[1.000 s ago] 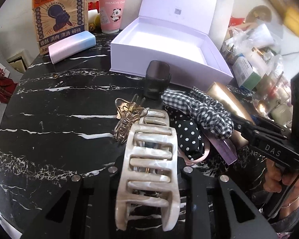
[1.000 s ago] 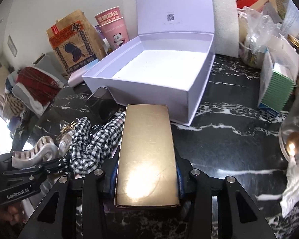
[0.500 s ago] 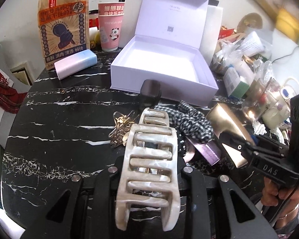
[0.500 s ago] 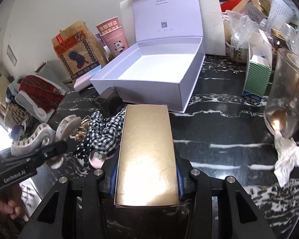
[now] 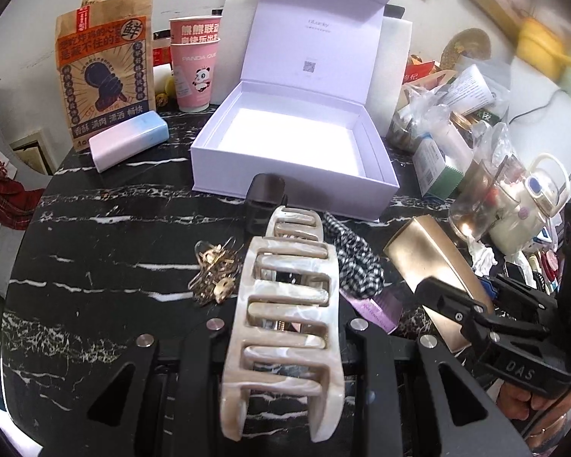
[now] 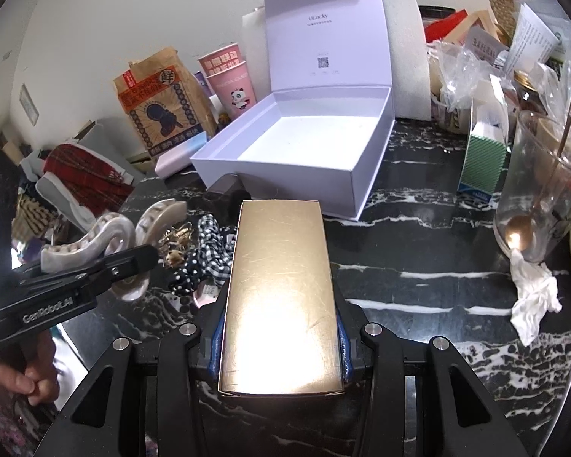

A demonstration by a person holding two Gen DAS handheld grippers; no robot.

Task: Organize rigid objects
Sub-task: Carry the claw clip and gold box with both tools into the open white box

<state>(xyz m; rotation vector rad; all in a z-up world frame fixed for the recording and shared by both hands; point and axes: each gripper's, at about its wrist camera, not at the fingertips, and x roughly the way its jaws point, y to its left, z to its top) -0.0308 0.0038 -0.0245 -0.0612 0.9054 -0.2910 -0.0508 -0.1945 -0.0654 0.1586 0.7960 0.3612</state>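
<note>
My left gripper [image 5: 283,342] is shut on a cream marbled claw clip [image 5: 285,323] and holds it above the black marble table [image 5: 95,247]. In the right wrist view that clip [image 6: 95,243] hangs at the left in the left gripper [image 6: 133,262]. My right gripper [image 6: 281,339] is shut on a flat gold box [image 6: 281,293], also off the table. The gold box [image 5: 430,262] shows at the right of the left wrist view. An open, empty lavender box [image 5: 285,186] [image 6: 285,186] stands behind both, its lid upright.
On the table lie a second cream clip [image 5: 297,224], a gold metal clip [image 5: 213,270], a dark cup [image 5: 266,198], a checkered scrunchie [image 5: 358,259] and a purple card [image 5: 377,308]. A pink-blue case [image 5: 129,144], paper bag [image 5: 102,72], cups [image 5: 196,64], a glass [image 6: 540,190] and tissue [image 6: 533,293] ring the edges.
Both grippers have risen and drawn back from the pile with the claw clip and the gold box still held. The lavender box now looks farther off.
</note>
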